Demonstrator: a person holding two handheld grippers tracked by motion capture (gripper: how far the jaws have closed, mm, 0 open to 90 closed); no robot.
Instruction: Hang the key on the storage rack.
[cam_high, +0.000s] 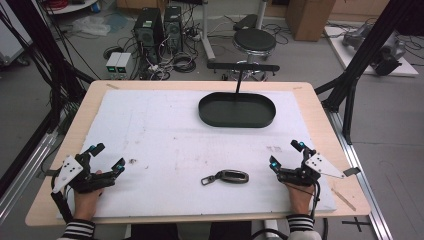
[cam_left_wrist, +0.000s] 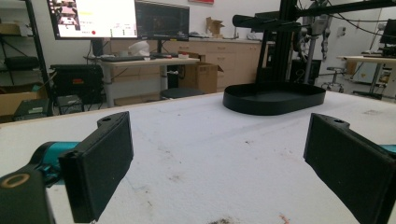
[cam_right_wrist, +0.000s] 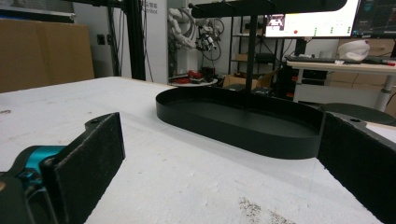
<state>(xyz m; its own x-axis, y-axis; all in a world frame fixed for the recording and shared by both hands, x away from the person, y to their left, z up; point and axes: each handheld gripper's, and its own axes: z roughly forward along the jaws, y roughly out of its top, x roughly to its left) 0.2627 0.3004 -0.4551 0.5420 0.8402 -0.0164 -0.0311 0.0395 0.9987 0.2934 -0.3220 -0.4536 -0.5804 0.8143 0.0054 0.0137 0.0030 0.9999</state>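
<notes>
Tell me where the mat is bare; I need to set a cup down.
Widest free patch: left of the black tray, above the left gripper. Also free between the tray and the key fob. It is tighter between the fob and the right gripper.

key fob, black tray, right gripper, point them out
key fob (cam_high: 230, 176), high view, middle of its body
black tray (cam_high: 236, 121), high view, near rim
right gripper (cam_high: 286, 154), high view, midway between its fingertips
</notes>
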